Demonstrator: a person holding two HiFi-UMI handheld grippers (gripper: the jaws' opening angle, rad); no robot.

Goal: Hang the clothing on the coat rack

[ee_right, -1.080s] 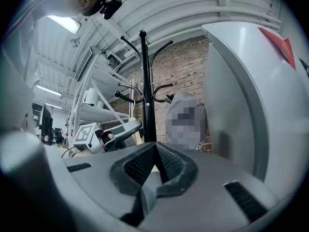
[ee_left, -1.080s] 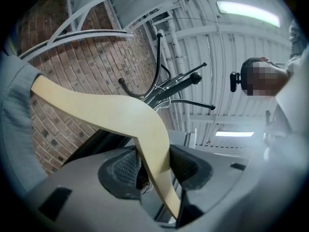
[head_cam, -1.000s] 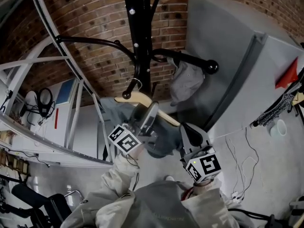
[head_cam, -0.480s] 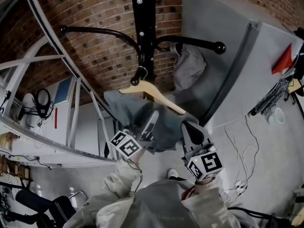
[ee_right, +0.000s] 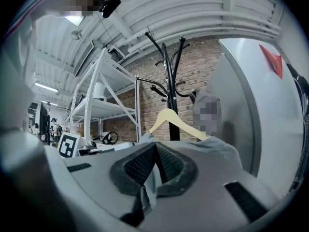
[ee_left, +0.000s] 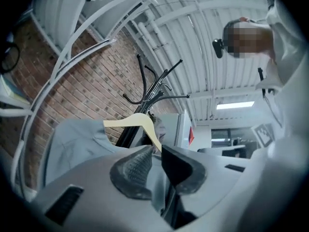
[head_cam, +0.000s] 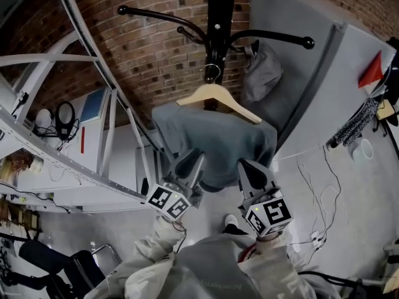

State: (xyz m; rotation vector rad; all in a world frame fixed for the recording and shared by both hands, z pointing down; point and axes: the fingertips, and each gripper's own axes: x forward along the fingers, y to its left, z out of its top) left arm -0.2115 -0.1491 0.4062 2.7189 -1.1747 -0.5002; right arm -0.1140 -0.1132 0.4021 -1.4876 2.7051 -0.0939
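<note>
The grey garment (head_cam: 212, 139) is being carried by the wooden hanger (head_cam: 219, 96), which is being held by its hook on a lower prong of the black coat rack (head_cam: 219, 11), in front of the brick wall (head_cam: 149, 48). Another grey item (head_cam: 263, 70) is being borne by the rack's right-hand arm. The left claw (head_cam: 192, 164) is being held at the garment's lower left edge. Its jaws have just been closing and are being kept a narrow gap apart, with nothing seen being pinched between the pads. The right claw (head_cam: 249, 170) is being held at the garment's lower right edge, with its pads being pressed together tip to tip. A strip of grey is being shown in the slit below those tips, and whether it is cloth cannot be told.
</note>
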